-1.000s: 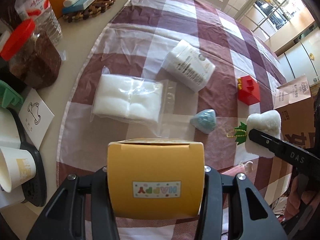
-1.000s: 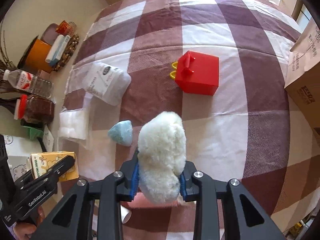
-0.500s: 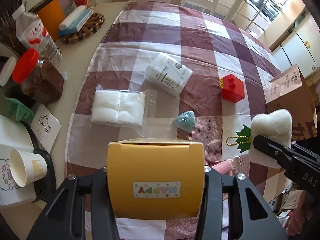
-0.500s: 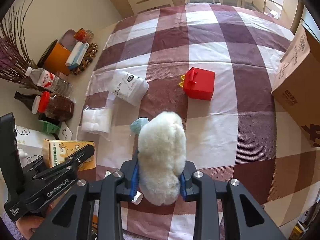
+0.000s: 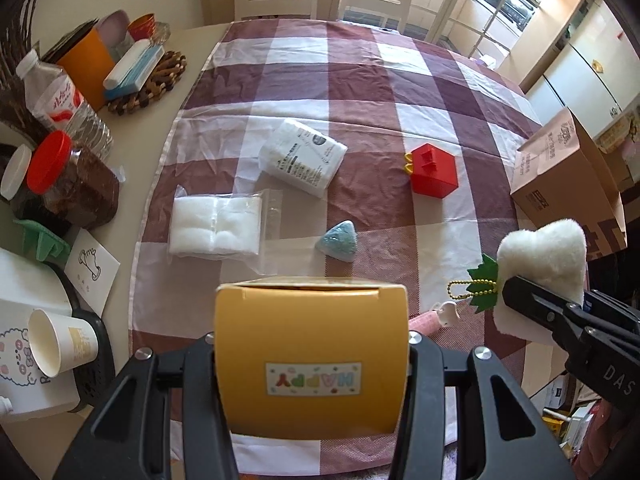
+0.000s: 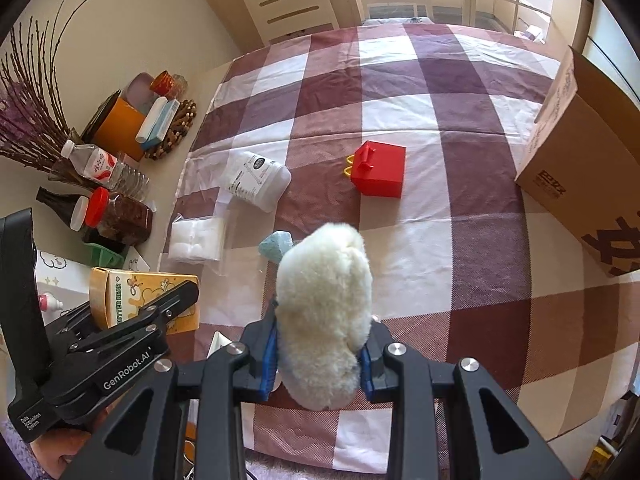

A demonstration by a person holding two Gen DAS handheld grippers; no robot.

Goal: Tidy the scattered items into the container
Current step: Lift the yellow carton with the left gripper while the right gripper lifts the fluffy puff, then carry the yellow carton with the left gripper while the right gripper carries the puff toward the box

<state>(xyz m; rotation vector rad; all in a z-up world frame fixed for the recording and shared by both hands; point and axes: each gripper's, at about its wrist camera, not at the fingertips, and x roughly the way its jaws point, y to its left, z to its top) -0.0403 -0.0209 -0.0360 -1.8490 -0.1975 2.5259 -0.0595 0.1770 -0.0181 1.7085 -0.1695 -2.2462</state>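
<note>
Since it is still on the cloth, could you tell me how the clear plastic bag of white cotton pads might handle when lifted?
The clear plastic bag of white cotton pads probably sags floppily, seems light, and its glossy film may slip.

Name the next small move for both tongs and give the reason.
Probably carry both loads toward the cardboard box: the left tongs grip the yellow carton, the right tongs grip the plush, and both hang above the cloth.

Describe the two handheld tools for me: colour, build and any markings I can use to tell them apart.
Both tools are matte black plastic with angular cut-out frames and silver screw heads. The left tool carries white lettering, "GenRobot.AI" and "Data Acquisition System". The right tool has blue pads inside its fingers, and its side shows "DAS". A purple sleeve edge shows at the left hand.
</note>
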